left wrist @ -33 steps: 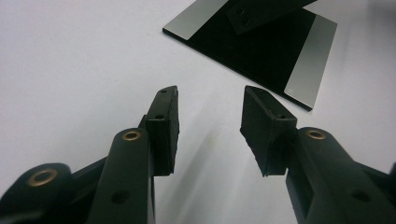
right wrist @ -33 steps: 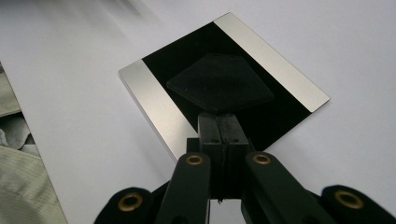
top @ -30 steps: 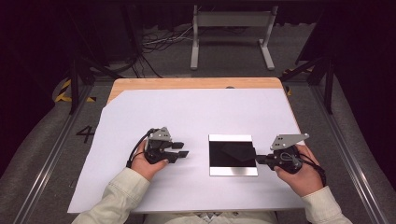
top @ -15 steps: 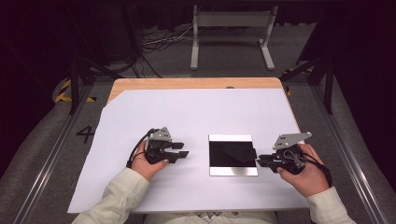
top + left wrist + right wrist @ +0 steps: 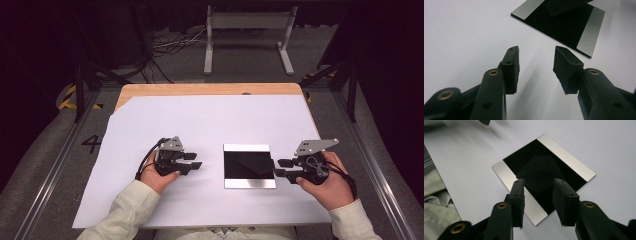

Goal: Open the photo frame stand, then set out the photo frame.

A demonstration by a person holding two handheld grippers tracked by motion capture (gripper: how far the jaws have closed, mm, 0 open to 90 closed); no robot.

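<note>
My right gripper [image 5: 281, 168] sits with its jaws apart and nothing between them, its tips just beside the right edge of the mirror plate [image 5: 249, 166]. In the right gripper view the two black pads [image 5: 519, 195] reach over the plate's near corner, though I cannot tell whether they touch it. My left gripper [image 5: 194, 160] is also spread and empty, resting low over the white sheet [image 5: 210, 120], pointing toward the plate's left edge but apart from it; in the left gripper view the plate [image 5: 584, 32] lies ahead of the jaws with bare paper between.

The plate itself lies flat on the sheet, between my two hands, near my side of the table. It is a dark, glossy square with a bright silvery strip along two opposite edges, and a darker five-cornered shape shows in its middle, perhaps a reflection.

As I judge it, the work is barely begun: the plate is ungripped and unlifted. The right side is lined up closest; closing on an edge and raising or moving it is all still ahead.
</note>
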